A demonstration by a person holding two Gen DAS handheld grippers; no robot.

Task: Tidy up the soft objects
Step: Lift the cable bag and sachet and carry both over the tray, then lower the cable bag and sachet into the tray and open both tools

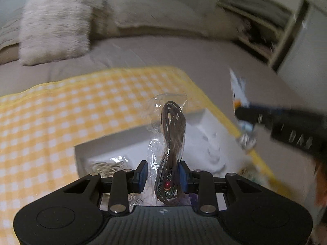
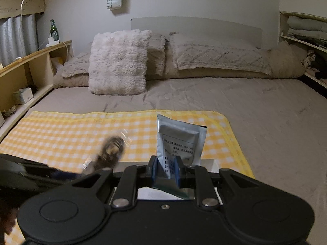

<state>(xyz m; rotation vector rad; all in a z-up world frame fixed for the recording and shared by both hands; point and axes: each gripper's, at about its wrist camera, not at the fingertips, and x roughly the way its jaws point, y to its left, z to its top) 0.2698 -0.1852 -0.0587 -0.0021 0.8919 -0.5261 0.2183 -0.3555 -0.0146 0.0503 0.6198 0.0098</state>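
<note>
My left gripper (image 1: 163, 172) is shut on a clear plastic bag (image 1: 170, 140) that holds a brown cord necklace with a red-stoned pendant. The bag stands upright above a white tray (image 1: 202, 120) on the yellow checked cloth (image 1: 61, 114). My right gripper (image 2: 166, 168) is shut on a silver foil packet (image 2: 179, 140) with printed text, held upright over the tray's white edge (image 2: 208, 165). The left wrist view has the right gripper (image 1: 245, 118) at the right with its packet. Blurred at the left of the right wrist view is the necklace bag (image 2: 110, 151).
A fluffy pale cushion (image 2: 118, 61) and beige pillows (image 2: 214, 51) lie at the head of the grey bed (image 2: 265, 112). A wooden shelf (image 2: 30, 61) with a green bottle (image 2: 53, 28) runs along the left. Open shelves with folded textiles (image 2: 302, 28) stand at the right. Another bagged item (image 1: 108, 166) lies in the tray.
</note>
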